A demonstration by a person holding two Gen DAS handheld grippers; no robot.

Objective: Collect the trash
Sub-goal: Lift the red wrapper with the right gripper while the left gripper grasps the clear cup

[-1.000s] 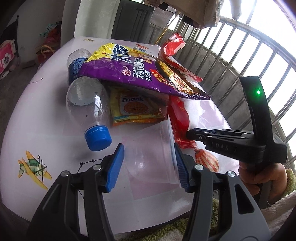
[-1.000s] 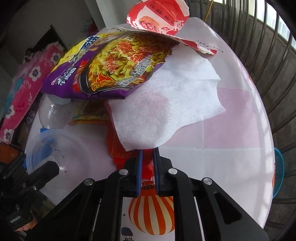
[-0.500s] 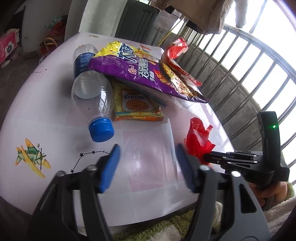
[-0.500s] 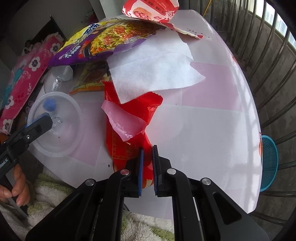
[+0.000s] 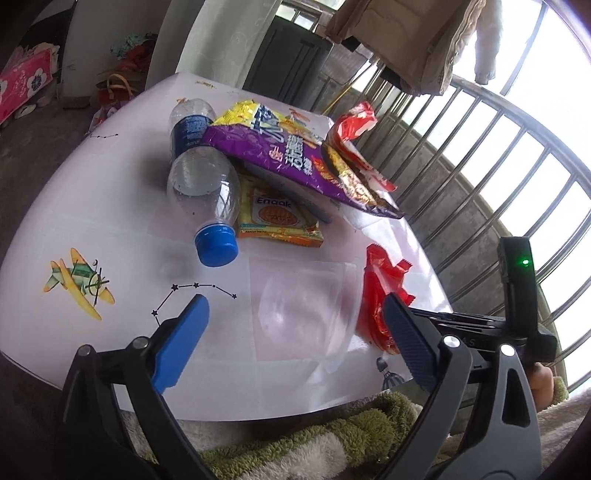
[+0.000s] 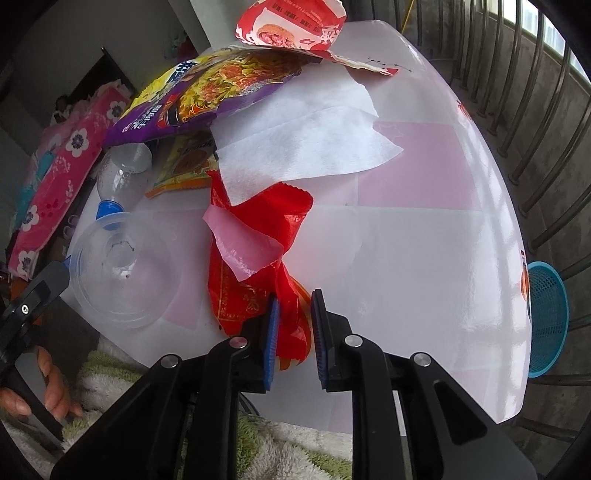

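My left gripper (image 5: 295,336) hovers over the near edge of the table (image 5: 110,206), its jaws opening wide. A clear plastic cup (image 5: 306,314) lies on its side between the blue pads, and neither pad touches it. My right gripper (image 6: 295,341) points steeply down with its jaws opening. The tail of a crumpled red wrapper (image 6: 258,291) lies in the gap, and the right pad stands clear of it. That red wrapper (image 5: 380,295) also shows beside the cup, and the clear cup (image 6: 122,266) shows left of the wrapper.
Farther back lie a plastic bottle (image 5: 203,184) with a blue cap, a purple snack bag (image 5: 288,158), an orange packet (image 5: 277,218), a red-and-white wrapper (image 6: 291,29) and a white tissue (image 6: 295,147). A blue basket (image 6: 546,317) stands on the floor by the railing (image 5: 480,166).
My left gripper opened, let go of the clear cup and drew back; the cup now lies on the table. My right gripper pulled the red wrapper toward the near edge, then its jaws parted.
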